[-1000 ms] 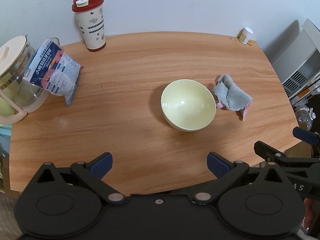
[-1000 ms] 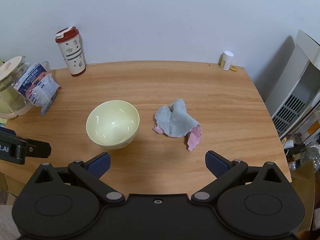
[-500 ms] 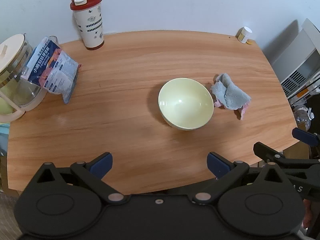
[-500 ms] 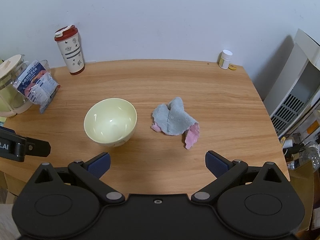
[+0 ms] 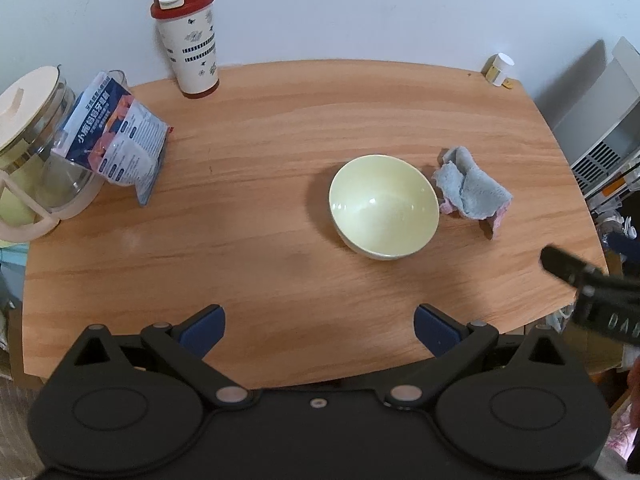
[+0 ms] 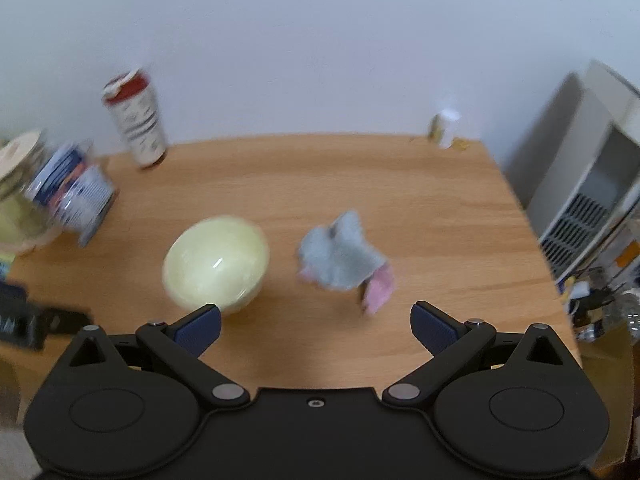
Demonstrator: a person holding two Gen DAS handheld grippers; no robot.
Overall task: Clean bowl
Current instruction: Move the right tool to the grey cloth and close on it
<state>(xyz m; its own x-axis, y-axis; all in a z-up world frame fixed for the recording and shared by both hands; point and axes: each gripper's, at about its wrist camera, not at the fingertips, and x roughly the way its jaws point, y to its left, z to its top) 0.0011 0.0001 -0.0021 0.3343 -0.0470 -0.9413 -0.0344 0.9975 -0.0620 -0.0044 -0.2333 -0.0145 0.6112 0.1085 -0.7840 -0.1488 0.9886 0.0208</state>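
1. The bowl [image 5: 384, 206] is pale yellow, stands upright on the wooden table [image 5: 260, 160], about in the middle of the table, a bit toward the right side. Inside looks bare, w/ small light reflections.
2. The cloth [image 5: 470, 192] is grey-blue w/ a pink underside, crumpled, lying on the table just beside the bowl on its right. In the left wrist view it looks touching the bowl rim or nearly so; cannot tell which.
3. Left gripper [image 5: 319, 322] hovers over the near table edge, in front of the bowl and well apart from it. Its jaws stand wide apart, nothing between the blue pads.
4. Right gripper [image 6: 315, 322] is also at the near edge, near the bowl and cloth. Jaws spread wide, holding nothing. Its left pad overlaps the bowl's near rim in the right wrist view, but contact cannot be told, since this view is blurred.
5. From the bowl, far left: a glass kettle [image 5: 28, 152] w/ cream lid, and a blue printed packet [image 5: 116, 140] leaning on it.
6. Behind the bowl to the left, near the wall: a tall cup [image 5: 188, 40] w/ red lid.
7. Behind the bowl to the right, at the far table corner: a small white-capped bottle [image 5: 498, 68].
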